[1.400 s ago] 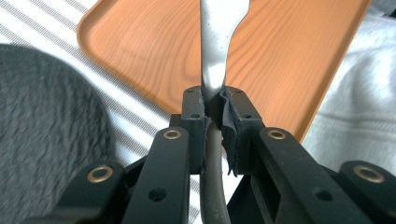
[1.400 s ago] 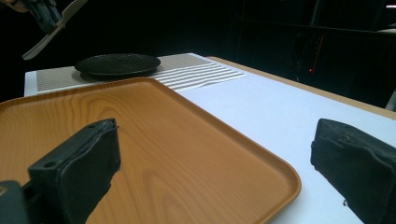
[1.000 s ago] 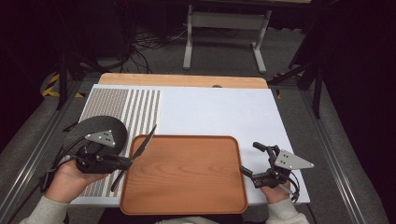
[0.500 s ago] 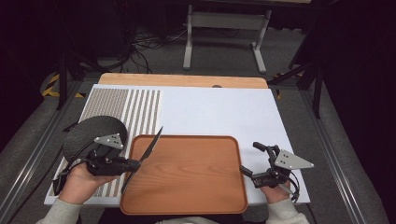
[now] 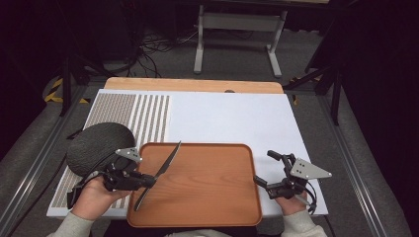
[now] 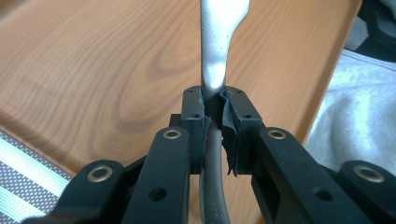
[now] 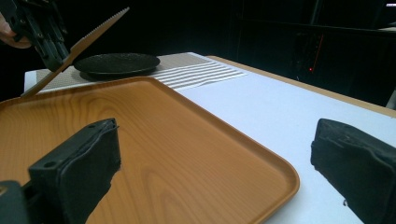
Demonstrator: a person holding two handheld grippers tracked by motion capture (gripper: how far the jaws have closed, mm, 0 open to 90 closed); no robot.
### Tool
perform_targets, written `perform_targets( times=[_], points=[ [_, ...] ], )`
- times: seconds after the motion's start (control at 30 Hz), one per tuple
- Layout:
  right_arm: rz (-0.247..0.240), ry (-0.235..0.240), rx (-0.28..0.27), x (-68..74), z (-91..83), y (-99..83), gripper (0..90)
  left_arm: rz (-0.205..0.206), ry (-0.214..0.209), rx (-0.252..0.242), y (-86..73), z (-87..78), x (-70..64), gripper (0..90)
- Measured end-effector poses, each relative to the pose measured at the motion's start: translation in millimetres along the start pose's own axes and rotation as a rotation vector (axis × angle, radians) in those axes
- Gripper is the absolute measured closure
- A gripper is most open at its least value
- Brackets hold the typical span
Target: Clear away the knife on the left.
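Observation:
A metal knife (image 5: 161, 172) with a serrated blade hangs tilted over the left part of the wooden tray (image 5: 207, 190). My left gripper (image 5: 150, 181) is shut on the knife's handle, blade pointing away and up. In the left gripper view the pads clamp the knife (image 6: 217, 56) at the neck of its handle, with the left gripper (image 6: 215, 105) over the tray (image 6: 93, 70). My right gripper (image 5: 264, 168) stands open at the tray's right edge, holding nothing. In the right gripper view its jaws stand wide apart over the tray's corner (image 7: 261, 168), and the knife (image 7: 88, 35) shows far off.
A black round plate (image 5: 96, 145) lies left of the tray on a striped mat (image 5: 143, 113); the plate (image 7: 116, 63) also appears in the right gripper view. A white board (image 5: 227, 118) covers the table behind the tray. A metal stand (image 5: 237, 22) is beyond the table.
My left gripper has carried the knife a little to the right and nearer, farther over the tray. The right gripper has stayed put.

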State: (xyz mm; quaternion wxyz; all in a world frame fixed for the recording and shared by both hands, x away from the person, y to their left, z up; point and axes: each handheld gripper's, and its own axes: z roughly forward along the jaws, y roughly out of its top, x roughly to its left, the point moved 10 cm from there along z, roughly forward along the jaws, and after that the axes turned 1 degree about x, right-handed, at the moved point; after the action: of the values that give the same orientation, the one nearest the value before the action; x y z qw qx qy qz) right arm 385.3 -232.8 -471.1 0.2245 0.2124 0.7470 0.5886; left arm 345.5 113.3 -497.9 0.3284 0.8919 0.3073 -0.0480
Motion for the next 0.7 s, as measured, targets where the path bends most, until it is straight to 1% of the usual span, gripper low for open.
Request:
perform_targets(
  times=[0.03,0.13,0.2,0.23,0.27,0.33,0.37,0.4,0.43,0.5,0.57,0.63,0.67,0.7],
  points=[
    [0.0,0.0,0.0,0.0,0.0,0.0,2.3,-0.004,0.001,0.01,-0.7,1.6,-0.1,80.0],
    [0.0,0.001,0.0,0.1,0.0,0.0,2.3,-0.03,0.028,0.029,-1.8,5.8,0.6,80.0],
    [0.0,0.001,0.0,0.1,-0.1,0.0,2.3,-0.038,0.039,0.044,-3.0,7.6,0.7,80.0],
    [0.0,0.001,0.0,0.1,-0.1,0.1,2.3,-0.032,0.048,0.049,-3.8,9.1,1.3,80.0],
    [-0.001,-0.001,0.0,0.0,-0.3,0.1,2.3,-0.037,0.05,0.05,-4.2,10.6,0.9,80.0],
    [-0.001,-0.001,-0.002,0.1,-0.4,0.3,2.3,-0.033,0.076,0.076,-7.3,13.8,2.6,80.0],
    [-0.001,-0.001,-0.001,0.0,-0.5,0.2,2.3,-0.042,0.075,0.08,-8.0,15.2,2.2,80.0],
    [0.0,-0.002,-0.001,-0.1,-0.5,0.2,2.3,-0.035,0.077,0.083,-8.0,16.1,3.2,80.0],
    [-0.001,-0.002,-0.002,-0.2,-0.5,0.3,2.3,-0.038,0.076,0.086,-8.4,16.9,3.0,80.0],
    [-0.002,-0.001,-0.001,0.0,-0.5,0.2,2.4,-0.052,0.073,0.089,-8.7,18.9,2.1,80.0],
    [-0.003,-0.001,0.0,0.0,-0.5,0.0,2.4,-0.045,0.078,0.094,-8.7,20.3,2.8,79.9],
    [-0.002,-0.001,0.0,0.0,-0.5,0.0,2.4,-0.054,0.071,0.1,-9.3,22.9,1.3,79.8],
    [-0.002,-0.001,0.0,-0.1,-0.5,0.0,2.4,-0.05,0.073,0.1,-9.2,24.5,2.0,79.8],
    [-0.003,-0.001,0.0,-0.1,-0.6,0.0,2.4,-0.056,0.075,0.103,-9.5,25.5,1.8,79.8]
  ],
)
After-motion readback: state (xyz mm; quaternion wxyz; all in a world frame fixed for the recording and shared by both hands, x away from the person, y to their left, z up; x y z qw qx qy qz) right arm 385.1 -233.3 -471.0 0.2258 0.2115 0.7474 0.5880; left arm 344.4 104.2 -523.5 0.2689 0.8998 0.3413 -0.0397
